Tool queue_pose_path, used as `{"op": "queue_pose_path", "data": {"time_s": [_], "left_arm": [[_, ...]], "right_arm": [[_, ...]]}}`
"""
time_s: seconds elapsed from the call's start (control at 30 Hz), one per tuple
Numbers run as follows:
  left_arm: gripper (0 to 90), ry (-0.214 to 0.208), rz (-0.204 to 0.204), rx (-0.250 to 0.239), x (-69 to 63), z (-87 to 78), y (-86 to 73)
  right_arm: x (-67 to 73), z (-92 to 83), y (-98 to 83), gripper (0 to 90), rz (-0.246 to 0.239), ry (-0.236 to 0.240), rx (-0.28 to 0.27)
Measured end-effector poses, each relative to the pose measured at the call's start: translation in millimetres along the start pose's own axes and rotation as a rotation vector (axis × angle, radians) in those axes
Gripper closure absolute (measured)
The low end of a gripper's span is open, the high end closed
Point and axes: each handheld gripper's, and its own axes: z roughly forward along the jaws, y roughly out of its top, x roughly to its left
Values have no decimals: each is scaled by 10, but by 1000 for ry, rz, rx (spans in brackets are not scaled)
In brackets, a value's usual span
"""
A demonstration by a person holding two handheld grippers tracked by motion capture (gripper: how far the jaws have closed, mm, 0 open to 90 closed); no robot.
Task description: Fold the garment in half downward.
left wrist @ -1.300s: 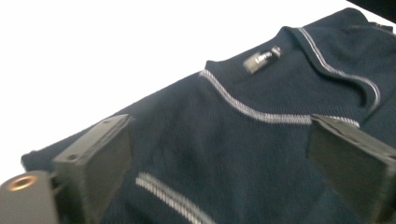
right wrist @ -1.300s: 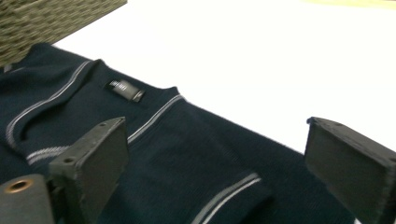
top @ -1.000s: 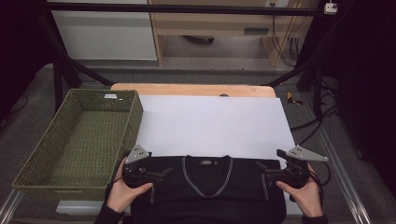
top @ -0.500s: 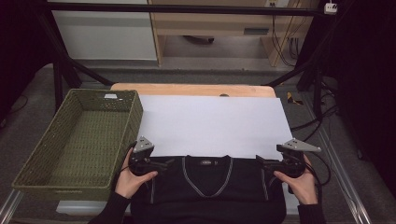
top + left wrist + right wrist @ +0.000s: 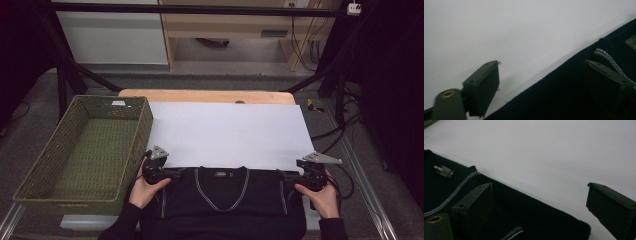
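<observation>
A dark navy V-neck sweater (image 5: 222, 200) lay flat along the near edge of the table (image 5: 210, 96), its collar pointing toward the far edge and its upper hem resting on the white sheet (image 5: 225, 132) that covered most of the tabletop. A grey striped trim ran round the neckline, and a small label (image 5: 442, 170) sat inside the collar, as the right gripper view showed.

The left gripper (image 5: 172, 173), held in the person's left hand (image 5: 145, 187), sat at the sweater's left shoulder, near the table's near-left corner and just beside the woven green basket (image 5: 85, 150) standing past the left edge. In the left gripper view its jaws straddled the shoulder edge of the sweater (image 5: 564, 92): one pad over the white sheet (image 5: 524, 32), the other over the dark knit by the striped trim. The jaws had just been closing, yet a wide gap remained and the pads did not pinch the fabric, so they stood released.

The right gripper (image 5: 290, 176), in the right hand (image 5: 322, 197), sat at the sweater's right shoulder toward the near-right corner. In the right gripper view its jaws likewise straddled the sweater's corner (image 5: 529, 220), one pad above the knit, the other above the white sheet (image 5: 549, 150). These jaws had also been closing a little, with the cloth between them but not clamped
</observation>
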Motion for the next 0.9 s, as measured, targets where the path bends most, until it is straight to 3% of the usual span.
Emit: {"op": "queue_pose_path", "data": {"time_s": [0.27,0.6,0.8,0.9], "left_arm": [[392,-16,33,56,24,48,-23],[519,-15,55,61,7,50,-25],[594,-16,54,72,-9,32,-28],[642,-22,56,80,-16,21,-27]], "right_arm": [[-117,26,-81,169,16,-58,62],[-204,91,-165,260,13,-87,150],[-208,86,-184,316,4,-99,159],[-192,73,-180,404,5,-96,166]]}}
